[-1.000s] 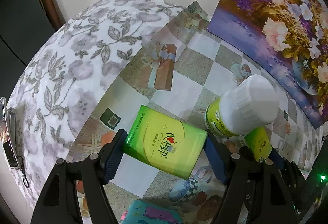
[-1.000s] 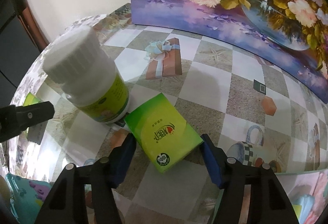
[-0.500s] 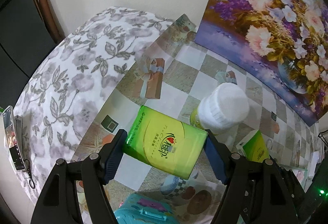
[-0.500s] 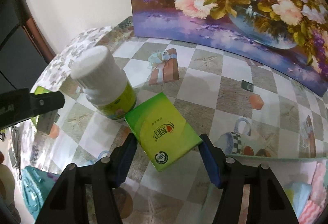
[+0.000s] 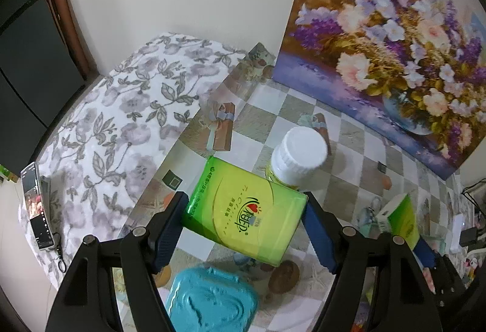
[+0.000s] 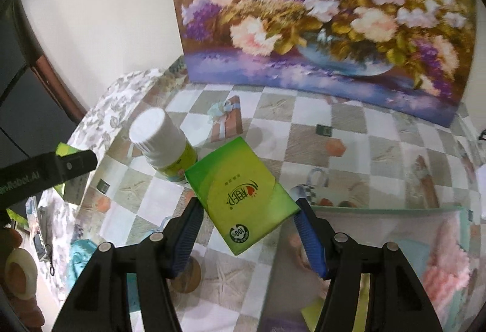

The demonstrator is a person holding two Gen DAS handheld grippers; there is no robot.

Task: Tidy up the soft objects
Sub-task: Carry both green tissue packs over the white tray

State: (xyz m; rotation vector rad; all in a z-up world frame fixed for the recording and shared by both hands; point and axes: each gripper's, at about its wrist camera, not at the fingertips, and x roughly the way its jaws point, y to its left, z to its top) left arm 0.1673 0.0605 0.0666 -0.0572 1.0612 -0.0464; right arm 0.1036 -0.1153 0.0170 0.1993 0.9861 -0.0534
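Observation:
In the left wrist view a green tissue pack (image 5: pixel 243 219) hangs above the checkered table, and my left gripper (image 5: pixel 244 195) is shut on it, blue pads pressing both ends. In the right wrist view a second green tissue pack (image 6: pixel 240 195) is clamped the same way in my right gripper (image 6: pixel 246 201), tilted, clear of the table. That second pack (image 5: pixel 401 219) also shows at the right of the left wrist view. The left gripper's black arm (image 6: pixel 45 174) crosses the left edge of the right wrist view.
A white-capped bottle (image 5: pixel 299 156) (image 6: pixel 161 143) stands on the table behind both packs. A flower painting (image 5: pixel 388 43) leans on the wall. A teal lidded box (image 5: pixel 212 298) lies below. A floral cloth (image 5: pixel 121 119) with a phone (image 5: pixel 36 207) lies left. A pink patterned bag (image 6: pixel 410 241) sits at the right.
Both grippers have risen with their tissue packs still clamped. The table and bottle now look smaller and farther below, and the teal box has come into view.

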